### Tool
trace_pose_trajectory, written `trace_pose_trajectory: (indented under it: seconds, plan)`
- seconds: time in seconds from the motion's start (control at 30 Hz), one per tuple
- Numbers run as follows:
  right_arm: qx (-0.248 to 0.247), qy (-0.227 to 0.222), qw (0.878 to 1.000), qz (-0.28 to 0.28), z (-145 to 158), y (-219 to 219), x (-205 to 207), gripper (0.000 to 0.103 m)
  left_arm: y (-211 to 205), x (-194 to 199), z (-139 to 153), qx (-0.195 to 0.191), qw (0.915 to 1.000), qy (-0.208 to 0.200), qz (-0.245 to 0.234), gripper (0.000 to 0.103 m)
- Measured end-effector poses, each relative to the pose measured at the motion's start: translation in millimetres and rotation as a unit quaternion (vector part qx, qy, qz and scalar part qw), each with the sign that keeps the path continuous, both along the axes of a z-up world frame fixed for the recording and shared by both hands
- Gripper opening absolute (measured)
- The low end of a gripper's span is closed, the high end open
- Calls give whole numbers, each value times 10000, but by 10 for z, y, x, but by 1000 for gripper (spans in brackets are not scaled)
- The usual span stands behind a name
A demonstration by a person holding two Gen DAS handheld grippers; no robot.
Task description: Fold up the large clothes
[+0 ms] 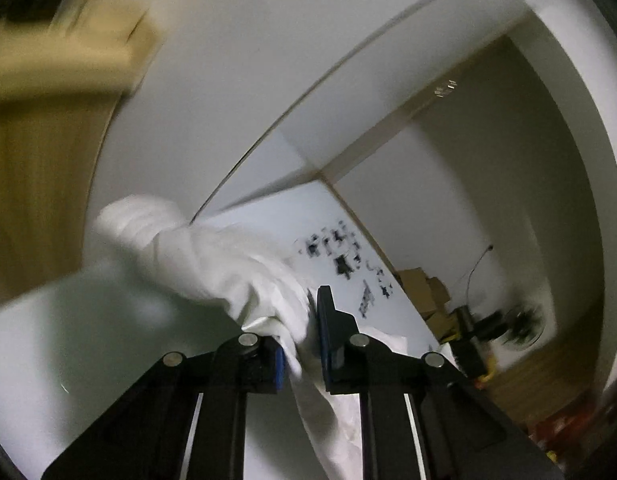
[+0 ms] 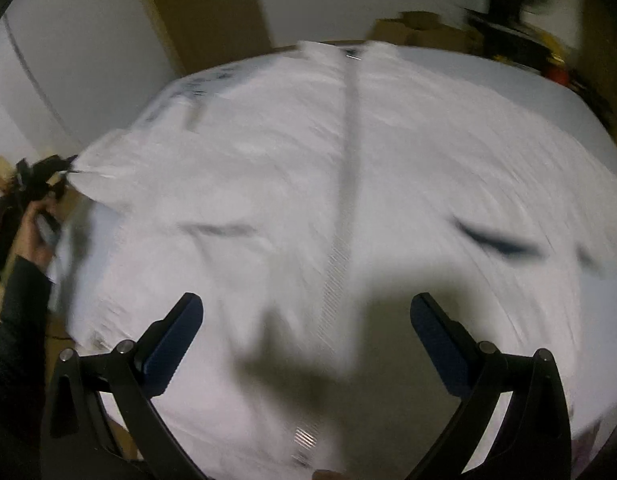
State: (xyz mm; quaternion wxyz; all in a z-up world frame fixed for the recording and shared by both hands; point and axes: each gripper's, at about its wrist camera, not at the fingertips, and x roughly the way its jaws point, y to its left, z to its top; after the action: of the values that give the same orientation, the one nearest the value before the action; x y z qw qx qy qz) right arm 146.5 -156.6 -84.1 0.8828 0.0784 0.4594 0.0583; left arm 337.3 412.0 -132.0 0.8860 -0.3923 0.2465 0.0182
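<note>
A large white zip-front jacket (image 2: 268, 184) lies spread on a pale surface, its zipper (image 2: 344, 208) running down the middle. My right gripper (image 2: 306, 340) is open above the jacket's lower front, holding nothing. My left gripper (image 1: 302, 344) is shut on the jacket's white sleeve (image 1: 212, 264) and holds it lifted off the surface. In the right wrist view the left gripper (image 2: 70, 166) shows at the far left, pinching the sleeve's end, which is pulled out to the side. Both views are motion blurred.
A white table (image 1: 276, 216) with a dark printed patch (image 1: 348, 264) lies under the jacket. Cardboard boxes (image 1: 424, 292) and a fan (image 1: 520, 320) stand on the floor beyond it. A wooden door (image 2: 204, 12) and white walls are behind. The person's arm (image 2: 20, 320) is at the left.
</note>
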Motion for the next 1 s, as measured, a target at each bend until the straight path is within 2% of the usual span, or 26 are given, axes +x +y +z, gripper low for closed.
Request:
trace_pose_trajectory:
  seconds: [0.07, 0.13, 0.23, 0.3, 0.4, 0.43, 0.5, 0.57, 0.63, 0.73, 0.87, 1.0]
  plan:
    - [-235, -112, 9994, 210, 153, 339, 445, 103, -77, -37, 201, 366, 9993, -32, -27, 12]
    - [-348, 53, 9986, 383, 119, 756, 1035, 103, -126, -91, 305, 553, 9985, -35, -31, 12]
    - [-899, 375, 9950, 226, -182, 1318, 1779, 103, -215, -112, 401, 751, 9972, 30, -20, 12]
    - [-1213, 623, 9906, 106, -492, 1633, 2179, 103, -328, -165, 511, 913, 9958, 74, -12, 12]
    - [-1232, 1119, 9850, 449, -926, 1971, 2469, 103, -551, -127, 685, 1202, 9927, 61, -90, 12]
    - [-1362, 1184, 9820, 553, -1028, 2041, 2507, 103, -649, -119, 741, 1243, 9921, 59, -180, 10]
    - [-1339, 1024, 9835, 660, -1018, 2004, 2486, 103, -843, -117, 871, 1387, 9901, 43, -189, 9]
    - [-828, 1004, 9895, 629, -898, 1762, 2412, 103, -1053, -130, 992, 1498, 9883, -103, -272, 9]
    - [-347, 778, 9955, 404, -673, 1360, 2279, 103, -1385, -127, 1161, 1551, 9868, -240, -399, 9]
    - [-40, 253, 9992, -307, -329, 486, 1934, 103, -1896, -110, 1324, 1497, 9854, -378, -723, 10]
    - [347, 53, 9939, -1045, -202, -556, 1467, 103, -2952, 8, 1379, 1479, 9764, -438, -1510, 10]
    - [584, -45, 9835, -1712, -248, -1420, 849, 103, -3892, 130, 1222, 1563, 9655, -283, -2062, 10]
